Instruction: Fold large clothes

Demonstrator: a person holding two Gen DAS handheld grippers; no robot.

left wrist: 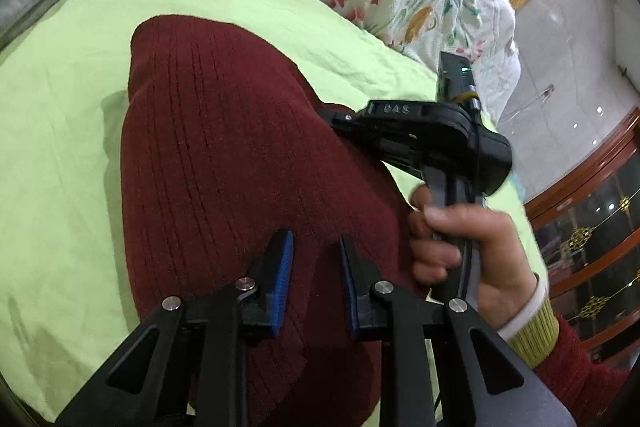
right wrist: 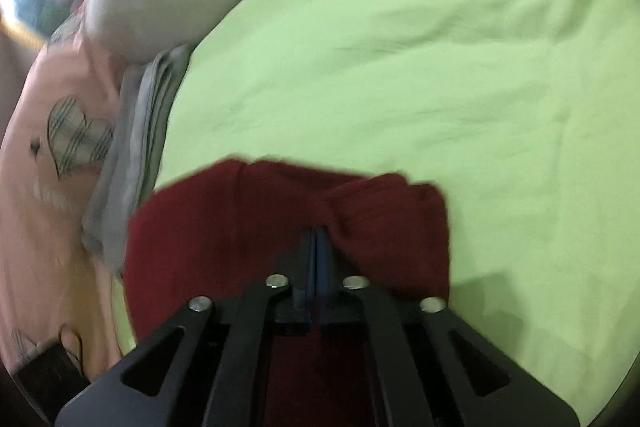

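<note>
Knitwear, a dark red ribbed sweater (right wrist: 248, 227), bunches in the clenched right gripper (right wrist: 318, 239) and lies under the left gripper's (left wrist: 316, 251) parted jaws.

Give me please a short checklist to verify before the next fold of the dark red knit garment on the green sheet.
1. Right claw shut on the red garment: ok, fabric bunches at its tips.
2. Left claw gripping the garment: not ok, its pads stand apart over the knit.
3. Green sheet bare beyond the garment: ok.
4. Folded grey cloth apart from the garment: cannot tell, their edges meet in the right wrist view.
5. Garment lying flat: not ok, it is bunched up.
</note>
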